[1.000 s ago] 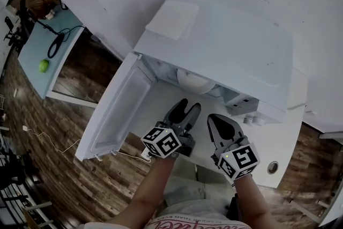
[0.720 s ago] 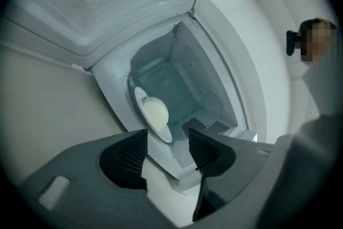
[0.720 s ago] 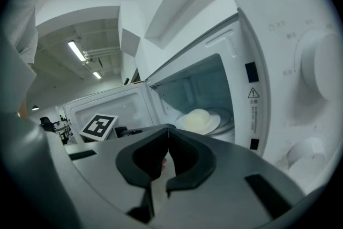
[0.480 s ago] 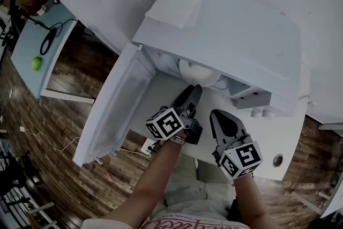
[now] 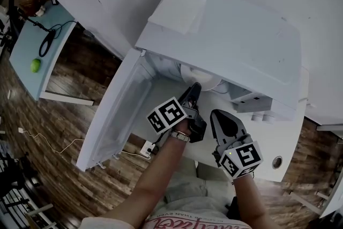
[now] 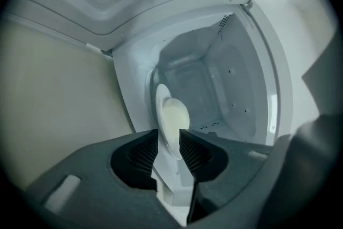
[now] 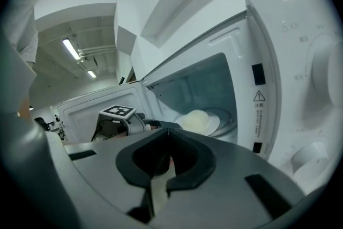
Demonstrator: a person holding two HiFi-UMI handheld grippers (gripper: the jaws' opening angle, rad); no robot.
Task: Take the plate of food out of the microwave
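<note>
In the head view, a white microwave (image 5: pixel 230 45) is seen standing on a white counter (image 5: pixel 289 134), with its door (image 5: pixel 115 110) opened wide to the left. The plate (image 5: pixel 210 79), with a pale mound of food (image 5: pixel 195 73) on it, is seen inside the cavity, close to the front opening. The left gripper (image 5: pixel 194 91) is held in the mouth of the cavity, its tips at the plate's near edge. The right gripper (image 5: pixel 217 117) is held outside over the counter, just beside the left one.

In the left gripper view, the plate's rim is seen between the two jaws. The jaws are partly apart and have just been closing. No firm press of the pads on the rim can be made out. The bare cavity walls are seen behind the plate.

In the right gripper view, the jaws are seen brought together at their tips, with nothing between them. Beyond them, the left gripper is seen reaching to the plate inside the cavity, and the control panel (image 7: pixel 308 88) is seen at the right.
</note>
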